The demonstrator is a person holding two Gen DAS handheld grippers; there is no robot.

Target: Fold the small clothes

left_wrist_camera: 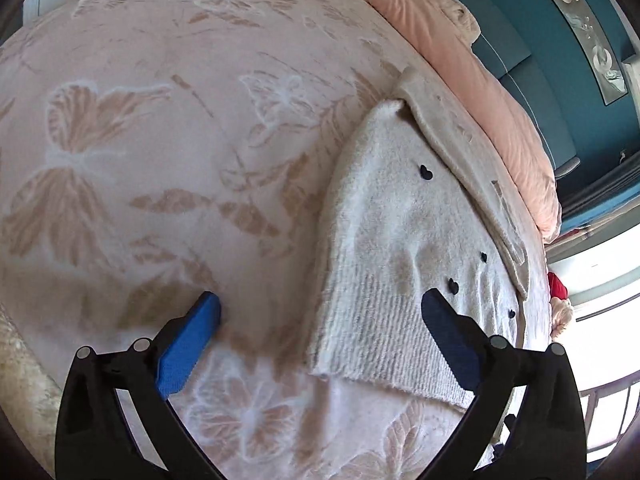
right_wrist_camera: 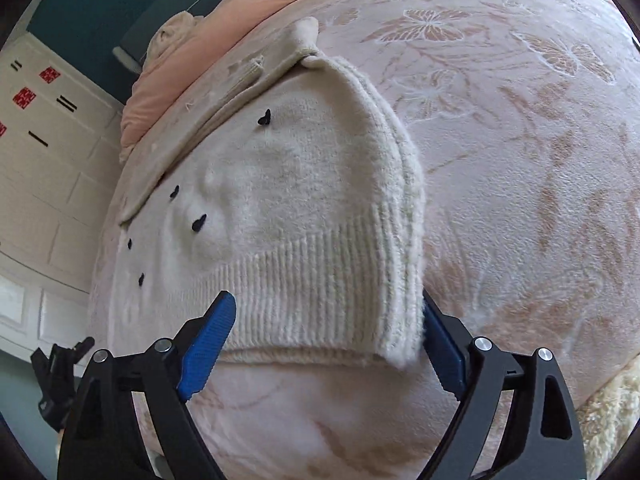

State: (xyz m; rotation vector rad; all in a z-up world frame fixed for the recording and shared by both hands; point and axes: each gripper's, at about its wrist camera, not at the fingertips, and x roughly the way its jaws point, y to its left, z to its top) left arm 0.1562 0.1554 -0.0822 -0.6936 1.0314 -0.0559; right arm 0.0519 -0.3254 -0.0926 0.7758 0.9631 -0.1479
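A small cream knit sweater (left_wrist_camera: 404,248) with dark heart-shaped buttons lies on a pink butterfly-patterned bedspread (left_wrist_camera: 160,140). One side is folded inward over the body. My left gripper (left_wrist_camera: 320,312) is open above the sweater's ribbed hem, with the left finger over the bedspread and the right finger over the knit. In the right wrist view the same sweater (right_wrist_camera: 304,208) lies ahead. My right gripper (right_wrist_camera: 324,320) is open around the ribbed hem corner. A beige garment piece (right_wrist_camera: 248,80) lies along the sweater's far edge.
A peach duvet (left_wrist_camera: 460,52) is bunched at the far side of the bed against a teal headboard (left_wrist_camera: 560,80). White wardrobe doors (right_wrist_camera: 44,152) stand to the left in the right wrist view. The bed edge (right_wrist_camera: 612,412) shows at lower right there.
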